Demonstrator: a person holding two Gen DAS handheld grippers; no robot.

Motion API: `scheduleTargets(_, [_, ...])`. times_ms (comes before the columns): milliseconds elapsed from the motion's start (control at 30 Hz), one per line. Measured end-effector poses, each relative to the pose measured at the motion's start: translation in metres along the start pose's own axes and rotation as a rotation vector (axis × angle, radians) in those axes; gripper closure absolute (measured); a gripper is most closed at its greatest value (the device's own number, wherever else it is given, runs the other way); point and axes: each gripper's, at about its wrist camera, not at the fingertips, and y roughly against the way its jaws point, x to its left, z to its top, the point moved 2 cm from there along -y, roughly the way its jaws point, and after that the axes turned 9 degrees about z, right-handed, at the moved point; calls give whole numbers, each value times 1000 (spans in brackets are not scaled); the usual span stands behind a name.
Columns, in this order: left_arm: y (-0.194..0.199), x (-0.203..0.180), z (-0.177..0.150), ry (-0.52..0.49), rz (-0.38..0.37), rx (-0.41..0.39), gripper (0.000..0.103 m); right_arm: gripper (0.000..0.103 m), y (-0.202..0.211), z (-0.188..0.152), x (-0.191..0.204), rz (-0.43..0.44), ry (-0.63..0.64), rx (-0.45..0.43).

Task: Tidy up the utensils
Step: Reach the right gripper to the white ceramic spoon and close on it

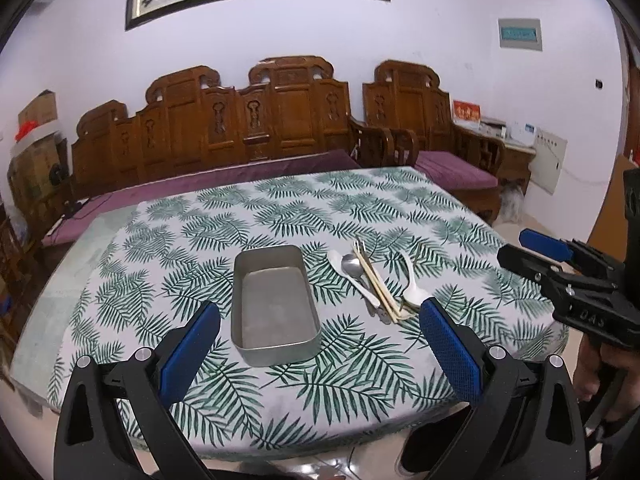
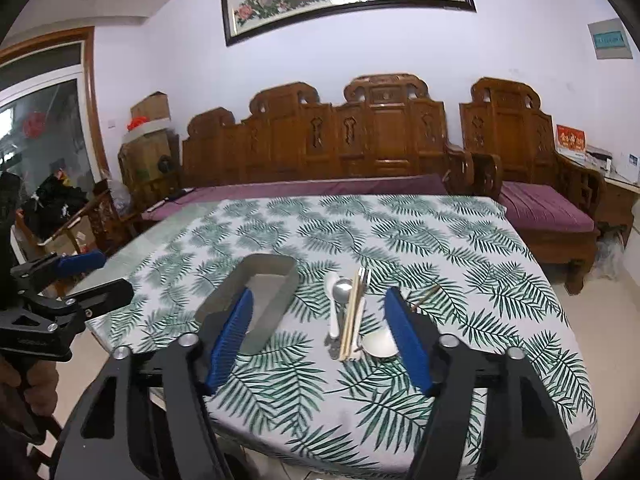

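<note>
An empty rectangular metal tin (image 1: 276,304) (image 2: 256,300) stands on the leaf-print tablecloth (image 1: 320,208). To its right lies a small pile of utensils: a white plastic spoon (image 1: 352,278) (image 2: 333,312), a metal spoon (image 1: 352,265) (image 2: 343,290), a pair of chopsticks (image 1: 378,284) (image 2: 350,316) and a wide soup spoon (image 1: 412,288) (image 2: 380,344). My left gripper (image 1: 320,312) (image 2: 114,274) hangs open above the tin's near end. My right gripper (image 2: 320,296) (image 1: 516,245) is open in front of the utensil pile, with nothing between its fingers.
A carved wooden bench (image 2: 360,140) with purple cushions runs along the table's far side, and a matching armchair (image 2: 532,160) is at the right. Cardboard boxes (image 2: 150,136) are stacked at the back left. A hand (image 1: 616,364) holds the right gripper's handle.
</note>
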Motion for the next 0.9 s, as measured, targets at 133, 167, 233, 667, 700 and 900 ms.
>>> scheduleTargets(133, [-18, -2, 2, 1, -22, 24, 7, 42, -14, -2, -16, -19, -15, 20])
scheduleTargets(167, [-22, -2, 2, -1, -27, 29, 7, 44, -18, -3, -20, -23, -18, 25])
scheduleTargets(233, [-32, -3, 3, -6, -32, 38, 7, 48, -25, -3, -28, -29, -24, 37])
scheduleTargets(667, [-89, -14, 1, 16, -103, 121, 20, 57, -92, -21, -87, -55, -81, 164])
scheduleTargets(700, [-93, -15, 1, 17, -104, 128, 21, 58, -99, -24, -92, -57, -86, 175])
scheduleTargets(900, [-116, -20, 1, 18, -113, 157, 23, 64, -148, -37, -117, -58, -102, 256])
